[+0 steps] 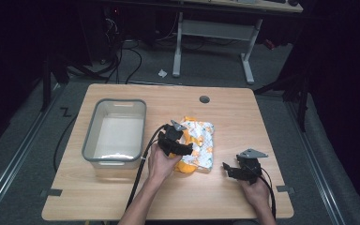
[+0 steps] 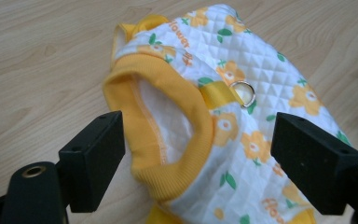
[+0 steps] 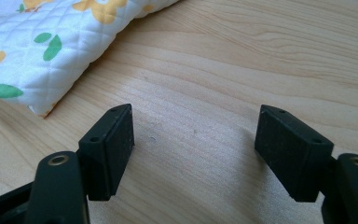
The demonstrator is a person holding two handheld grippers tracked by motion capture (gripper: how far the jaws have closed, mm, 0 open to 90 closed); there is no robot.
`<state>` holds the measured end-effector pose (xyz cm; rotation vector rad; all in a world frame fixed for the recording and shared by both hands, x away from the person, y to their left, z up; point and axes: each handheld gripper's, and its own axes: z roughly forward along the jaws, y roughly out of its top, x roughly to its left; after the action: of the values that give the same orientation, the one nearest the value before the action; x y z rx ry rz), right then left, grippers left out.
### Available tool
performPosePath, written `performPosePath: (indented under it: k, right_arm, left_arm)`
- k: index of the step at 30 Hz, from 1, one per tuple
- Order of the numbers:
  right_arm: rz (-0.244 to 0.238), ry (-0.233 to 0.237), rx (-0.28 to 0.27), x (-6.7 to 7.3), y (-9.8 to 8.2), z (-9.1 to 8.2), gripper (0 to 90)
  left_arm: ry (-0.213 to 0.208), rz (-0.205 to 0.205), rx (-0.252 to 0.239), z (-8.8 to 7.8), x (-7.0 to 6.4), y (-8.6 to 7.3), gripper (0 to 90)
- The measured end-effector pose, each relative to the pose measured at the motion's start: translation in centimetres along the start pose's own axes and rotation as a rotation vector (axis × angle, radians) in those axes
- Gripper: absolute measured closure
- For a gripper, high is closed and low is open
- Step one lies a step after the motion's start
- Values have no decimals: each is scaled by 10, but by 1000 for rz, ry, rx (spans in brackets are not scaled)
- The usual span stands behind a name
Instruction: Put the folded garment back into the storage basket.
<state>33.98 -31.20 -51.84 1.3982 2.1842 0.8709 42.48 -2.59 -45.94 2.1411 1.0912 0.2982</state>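
Grey bin [image 1: 115, 133] beside the flowered garment [image 2: 242, 116]; both tools, left [image 2: 196, 163] and right [image 3: 193, 149], gape empty.

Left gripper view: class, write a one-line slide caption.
Open left tool straddles the yellow ribbed opening of a floral quilted garment on the wooden table.

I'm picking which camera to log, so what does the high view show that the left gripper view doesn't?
High view alone: the grey bin left of the garment, the right gripper open above bare table, both hands, and the floor and desk frame beyond. Left gripper view alone: the garment's yellow ribbed opening, its metal ring, and printed lettering. Both: the flowered quilted garment, the wooden table, and the left gripper open around the garment.
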Motion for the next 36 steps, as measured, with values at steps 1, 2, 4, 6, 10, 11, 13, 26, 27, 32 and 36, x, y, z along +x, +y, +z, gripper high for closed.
performPosePath:
  k: [1, 2, 4, 6, 10, 11, 13, 26, 27, 32, 36]
  right_arm:
    - [0, 0, 0, 0, 0, 0, 285]
    - [0, 0, 0, 0, 0, 0, 285]
    - [0, 0, 0, 0, 0, 0, 285]
    - [0, 0, 0, 0, 0, 0, 285]
    - [0, 0, 0, 0, 0, 0, 285]
    - [0, 0, 0, 0, 0, 0, 285]
    - [0, 0, 0, 0, 0, 0, 285]
    - [0, 0, 0, 0, 0, 0, 285]
    - [0, 0, 0, 0, 0, 0, 285]
    - [0, 0, 0, 0, 0, 0, 285]
    - [-1, 1, 0, 0, 0, 0, 285]
  left_arm:
    - [0, 0, 0, 0, 0, 0, 176]
    - [6, -4, 15, 4, 2, 2, 174]
    - [6, -2, 20, 5, 3, 3, 173]
    - [12, -8, 24, 8, 6, 6, 172]
    - [5, -33, 2, 11, 9, 9, 168]
    - [6, -36, -4, 12, 9, 10, 168]
    - [-4, -49, -1, 16, 10, 10, 167]
    - [38, -44, 101, 53, 14, 5, 167]
    - [38, -44, 101, 53, 14, 5, 167]
    - [45, -48, 124, 58, 15, 0, 208]
    - [30, -18, 143, 62, 14, -4, 293]
